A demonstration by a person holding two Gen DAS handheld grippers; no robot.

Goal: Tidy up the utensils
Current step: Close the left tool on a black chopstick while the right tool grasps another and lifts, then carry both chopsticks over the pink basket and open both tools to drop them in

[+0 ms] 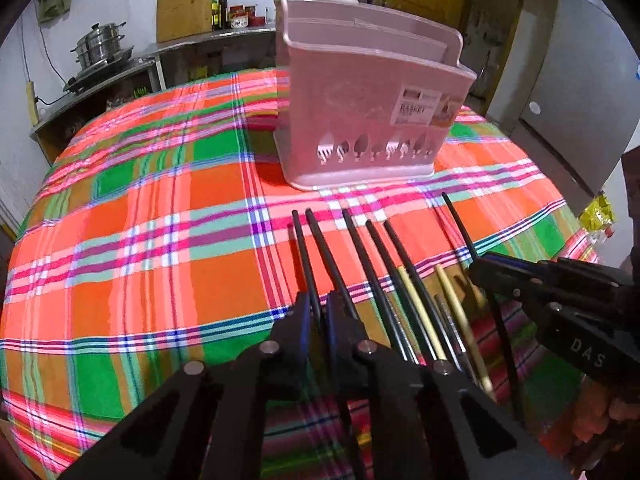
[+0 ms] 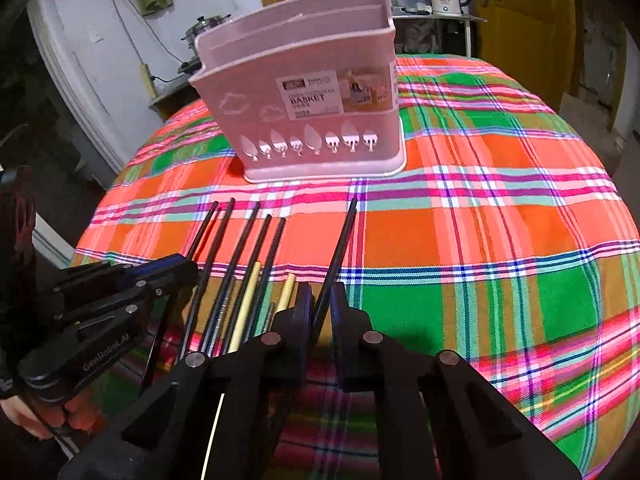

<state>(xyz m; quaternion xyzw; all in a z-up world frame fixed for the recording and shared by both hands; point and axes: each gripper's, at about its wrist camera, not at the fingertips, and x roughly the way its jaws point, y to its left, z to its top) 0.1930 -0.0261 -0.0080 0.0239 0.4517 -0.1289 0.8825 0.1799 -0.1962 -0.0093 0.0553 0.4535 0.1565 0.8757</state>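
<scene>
My left gripper [image 1: 318,312] clenches two black chopsticks [image 1: 316,256]; my right gripper [image 2: 320,308] clenches one black chopstick [image 2: 340,248]. One pink basket [image 2: 304,92] stands at upper centre.

Bench cloth [image 1: 160,208]: plaid of orange, green and salmon pink, crossed by magenta, blue and white stripes. Basket [image 1: 360,92] at 12 o'clock: pale pink plastic, leaf-shaped cut-outs along its base, white and grey label. Chopsticks [image 1: 372,256] at 6 o'clock: mostly black, a few cream-yellow [image 1: 452,300]. Left hand-held gripper [image 1: 319,316] and right hand-held gripper [image 2: 322,304]: black, blue-edged fingers. Door [image 2: 520,20] at 1 o'clock: yellow.
</scene>
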